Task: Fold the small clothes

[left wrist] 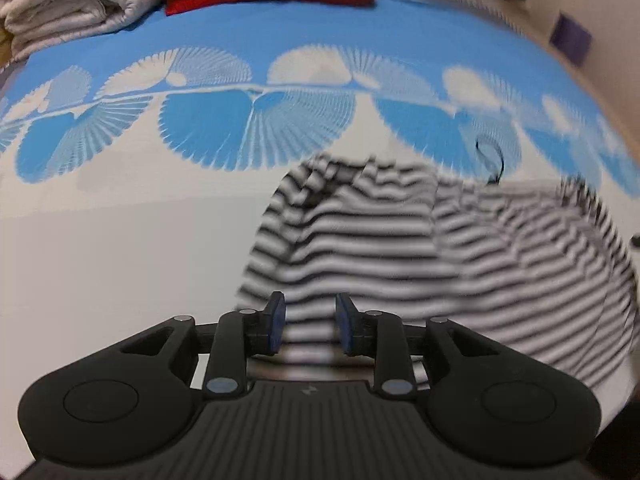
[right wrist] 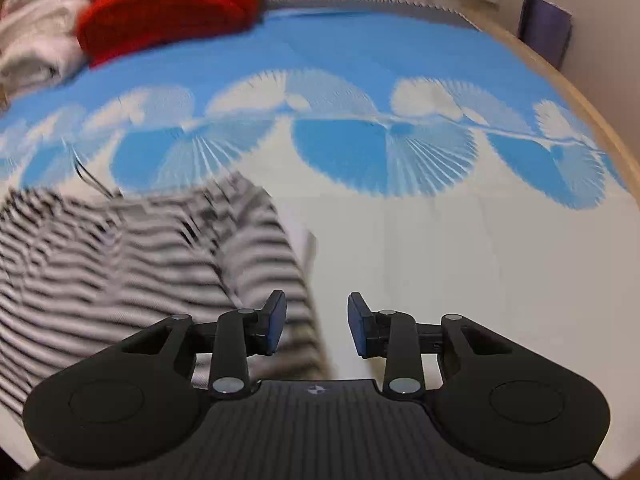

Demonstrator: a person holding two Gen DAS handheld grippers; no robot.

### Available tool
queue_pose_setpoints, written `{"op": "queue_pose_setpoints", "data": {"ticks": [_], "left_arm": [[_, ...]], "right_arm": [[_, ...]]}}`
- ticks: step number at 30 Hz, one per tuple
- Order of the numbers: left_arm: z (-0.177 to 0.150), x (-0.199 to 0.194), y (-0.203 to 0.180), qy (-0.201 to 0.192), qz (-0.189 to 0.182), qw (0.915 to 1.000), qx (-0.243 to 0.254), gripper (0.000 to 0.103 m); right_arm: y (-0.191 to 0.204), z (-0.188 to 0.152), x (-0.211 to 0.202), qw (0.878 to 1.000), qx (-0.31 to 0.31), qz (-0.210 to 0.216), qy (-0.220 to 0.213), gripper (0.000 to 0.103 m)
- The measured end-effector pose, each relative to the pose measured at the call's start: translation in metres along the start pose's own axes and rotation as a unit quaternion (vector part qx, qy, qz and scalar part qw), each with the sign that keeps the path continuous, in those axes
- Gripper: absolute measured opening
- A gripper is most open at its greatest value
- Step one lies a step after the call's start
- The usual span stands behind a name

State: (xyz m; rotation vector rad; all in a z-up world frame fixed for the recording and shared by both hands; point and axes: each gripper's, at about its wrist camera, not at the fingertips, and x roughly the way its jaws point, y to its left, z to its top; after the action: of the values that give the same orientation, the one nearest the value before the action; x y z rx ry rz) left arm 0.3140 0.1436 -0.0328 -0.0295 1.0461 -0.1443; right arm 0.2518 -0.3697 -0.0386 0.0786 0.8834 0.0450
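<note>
Approach to the black-and-white striped small garment (left wrist: 400, 248), not yet grasped.
Left gripper (left wrist: 310, 326) and right gripper (right wrist: 317, 326) are held with fingers parted, empty, over the near edge on the blue-and-white patterned bedsheet (left wrist: 120, 240); hem corners probably need pinching next.

A home bedroom is showing here: a blue-and-white patterned bedsheet (left wrist: 120, 216) is lying under folded blankets (left wrist: 72, 4) stacked at its far edge.
</note>
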Motion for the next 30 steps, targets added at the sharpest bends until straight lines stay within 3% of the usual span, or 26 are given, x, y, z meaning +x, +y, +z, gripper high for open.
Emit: {"op": "queue_pose_setpoints", "data": {"ticks": [2, 5, 7, 11, 12, 13, 15, 17, 20, 26, 28, 30], "left_arm": [[0.007, 0.004, -0.007, -0.019, -0.017, 0.9996, -0.012, 0.034], [0.022, 0.016, -0.022, -0.045, -0.041, 0.9979, -0.023, 0.048], [0.028, 0.025, -0.027, -0.052, -0.059, 0.9965, -0.027, 0.050], [0.040, 0.055, -0.033, -0.035, -0.038, 0.9979, -0.037, 0.049], [0.046, 0.063, -0.032, -0.029, -0.033, 0.9979, -0.048, 0.049], [0.049, 0.068, -0.028, -0.029, -0.031, 0.9975, -0.056, 0.048], [0.055, 0.083, -0.023, -0.023, -0.007, 0.9977, -0.063, 0.047], [0.058, 0.098, -0.011, -0.013, 0.023, 0.9965, -0.079, 0.047], [0.061, 0.107, -0.001, -0.001, 0.015, 0.9929, -0.118, 0.048], [0.064, 0.082, -0.002, 0.006, 0.008, 0.9932, -0.116, 0.048], [0.061, 0.062, -0.002, -0.008, -0.007, 0.9940, -0.109, 0.049], [0.056, 0.040, -0.003, -0.020, -0.025, 0.9955, -0.089, 0.050]], "right_arm": [[0.008, 0.009, 0.011, 1.000, 0.003, -0.001, -0.016, 0.041], [0.021, 0.025, 0.032, 1.000, 0.006, 0.005, -0.015, 0.045], [0.034, 0.034, 0.049, 1.000, -0.004, 0.007, -0.009, 0.049], [0.052, 0.045, 0.073, 0.999, -0.038, -0.010, 0.005, 0.048], [0.054, 0.045, 0.078, 0.999, -0.041, -0.015, 0.011, 0.045], [0.054, 0.047, 0.084, 0.999, -0.039, -0.015, 0.013, 0.029], [0.056, 0.051, 0.096, 0.999, -0.034, -0.024, 0.016, 0.011], [0.056, 0.053, 0.107, 0.998, -0.039, -0.053, 0.007, 0.007], [0.054, 0.051, 0.127, 0.996, -0.026, -0.081, 0.020, 0.007], [0.062, 0.058, 0.129, 0.994, -0.008, -0.111, 0.017, 0.016], [0.057, 0.061, 0.117, 0.994, 0.011, -0.107, 0.012, 0.031], [0.052, 0.063, 0.102, 0.995, 0.023, -0.099, 0.001, 0.039]]}}
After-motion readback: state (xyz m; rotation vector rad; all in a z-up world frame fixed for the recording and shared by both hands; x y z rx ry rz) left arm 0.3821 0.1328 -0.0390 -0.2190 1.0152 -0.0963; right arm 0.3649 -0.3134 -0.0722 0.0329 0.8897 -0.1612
